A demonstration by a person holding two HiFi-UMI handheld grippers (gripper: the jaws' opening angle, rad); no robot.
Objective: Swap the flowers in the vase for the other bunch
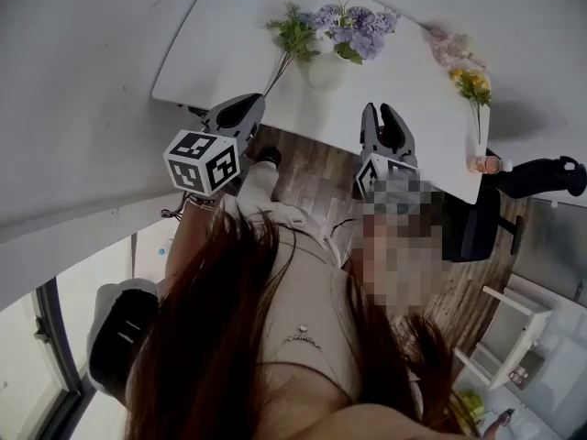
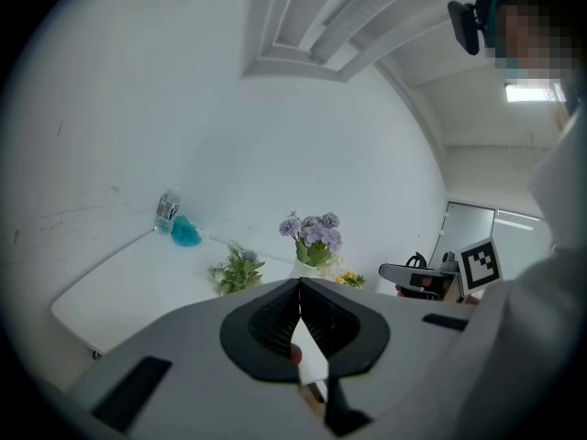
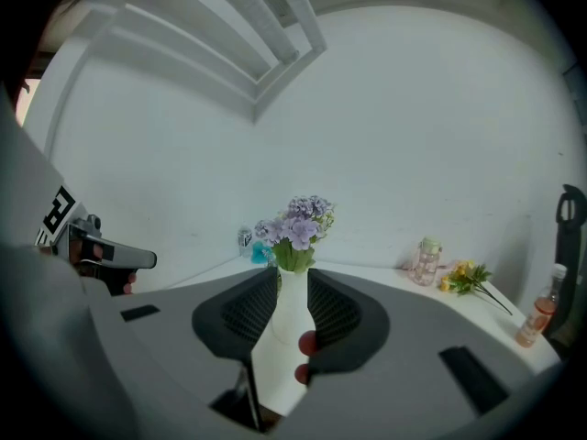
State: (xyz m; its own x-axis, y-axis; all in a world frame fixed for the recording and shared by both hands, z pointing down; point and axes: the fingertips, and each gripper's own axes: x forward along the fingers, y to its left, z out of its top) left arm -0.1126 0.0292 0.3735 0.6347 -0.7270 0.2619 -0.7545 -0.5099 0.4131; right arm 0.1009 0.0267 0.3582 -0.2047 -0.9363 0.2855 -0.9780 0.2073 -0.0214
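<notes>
Head view first: both grippers are held out in front of the person, just short of the white table point(image 1: 211, 58). The left gripper point(image 1: 246, 104) has its jaws pressed together, and the right gripper point(image 1: 383, 111) has its jaws a little apart. Neither one holds anything. On the table stands the white vase point(image 1: 326, 70) with the purple flowers point(image 1: 356, 27) in it. A green bunch point(image 1: 293, 35) lies just beside it on the left, and yellow flowers point(image 1: 472, 82) are further right, near the table's edge.

Over to the left gripper view: the jaws are fully together with nothing between them. Beyond them, the green bunch, the vase and the yellow flowers run in a row.

Right gripper view now: the jaws stand apart and the vase lines up right in the gap, upright, with the purple flowers on top. The pads are clear of it, though, and the vase is on the table ahead. The yellow flowers are off to the right.
</notes>
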